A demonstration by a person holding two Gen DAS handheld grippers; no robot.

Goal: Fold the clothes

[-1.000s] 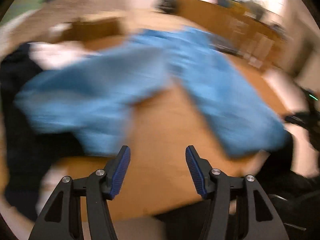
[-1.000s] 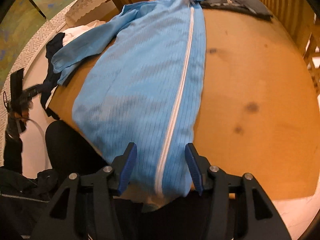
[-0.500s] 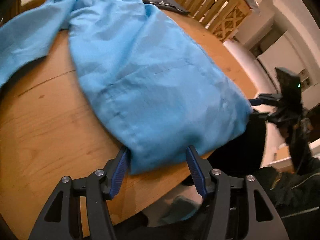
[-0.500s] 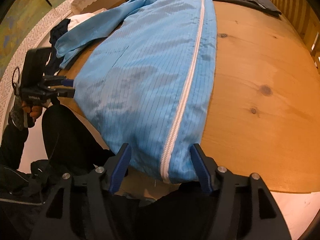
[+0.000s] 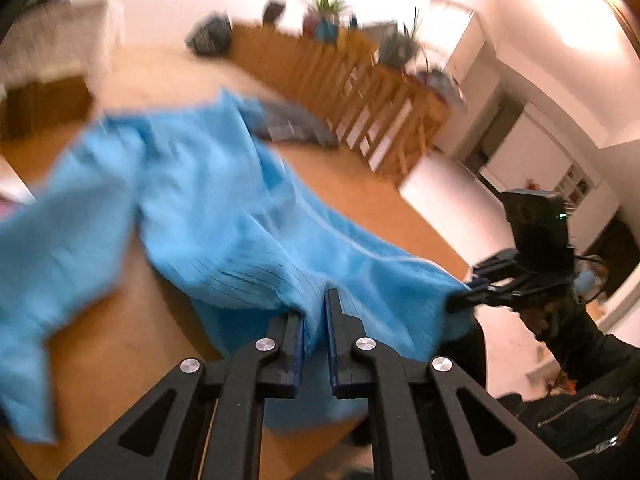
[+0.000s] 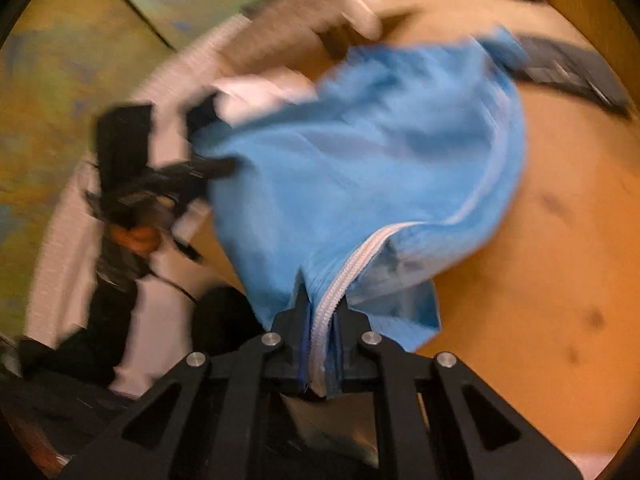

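A light blue zip-up jacket [image 5: 224, 208] lies along the wooden table [image 5: 120, 340], its hem end lifted off the near edge. My left gripper [image 5: 316, 312] is closing, and its pads pinch one bottom corner of the hem. In the right wrist view the jacket [image 6: 380, 152] arches up. My right gripper [image 6: 322, 312] is also closing, its pads pressing on the hem at the white zipper [image 6: 348, 272]. Each gripper shows in the other's view, the right gripper [image 5: 460, 300] at one corner and the left gripper [image 6: 224, 166] at the other. Both views are blurred.
A folded grey garment [image 5: 296, 128] lies at the far end of the table [image 6: 540, 280], past the jacket's collar. White and dark clothes [image 6: 260, 92] sit beside the jacket's sleeve. A wooden slatted railing [image 5: 360, 80] runs behind the table. The person's dark clothing [image 5: 580, 400] is close below.
Both grippers stood open around the hem half a second ago. They have since closed on it and risen, lifting the jacket's lower end off the table edge.
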